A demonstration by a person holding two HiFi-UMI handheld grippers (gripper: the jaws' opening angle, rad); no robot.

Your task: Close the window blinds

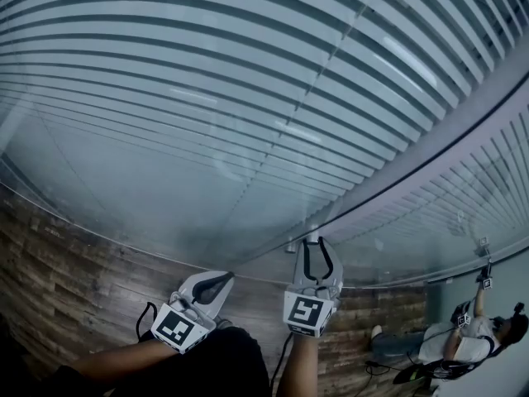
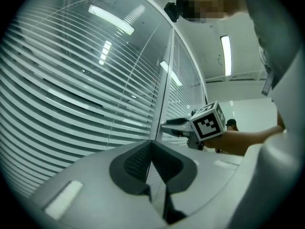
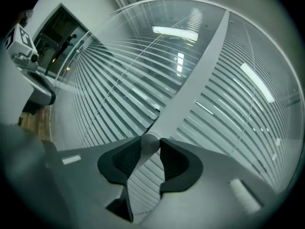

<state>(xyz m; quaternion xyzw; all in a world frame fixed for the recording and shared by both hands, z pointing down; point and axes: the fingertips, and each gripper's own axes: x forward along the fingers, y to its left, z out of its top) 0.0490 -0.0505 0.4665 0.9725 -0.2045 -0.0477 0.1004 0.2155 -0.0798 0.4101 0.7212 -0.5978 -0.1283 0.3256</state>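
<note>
In the head view, the blinds fill the window behind glass, with dark gaps between the slats. The right gripper has its tips at the pale window post, and what they touch is too small to tell. A plank floor lies below, and a person is cut off at the corner. In the left gripper view, the left gripper is clenched on nothing. In the right gripper view, the jaws grasp a small round knob on the post.
</note>
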